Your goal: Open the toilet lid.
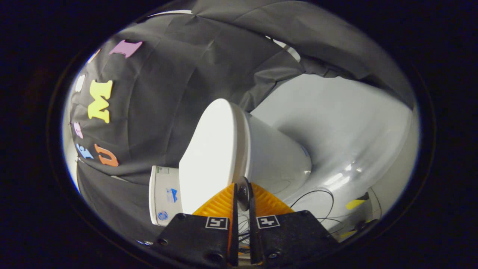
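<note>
A: What is the big white thing in the middle?

B: That is the toilet (276,157). The view is tipped, so it looks like it is lying sideways. Its lid (211,153) is the flat white oval facing the left of the frame, and it is lifted away from the bowl.

A: Where is the gripper?

B: The gripper (243,194) is at the bottom middle. Its two fingers are almost pressed together, with just a thin gap. A small round gray thing sits at their tips. I cannot tell what it is. The tips are right at the lower edge of the lid, but I cannot tell if they pinch it.

A: Is there any writing?

B: The tank (164,196), at the lower left of the lid, has a sticker with a blue mark, a little round blue mark under it, and a small greenish label near its top. All of it is too tiny to read. Each finger has a square black-and-white tag on it too.

A: What else?

B: Thin black wires (317,196) loop on the white floor (347,123) at the lower right. A bit of yellow tape (354,204) is stuck there, right of the wires.
</note>
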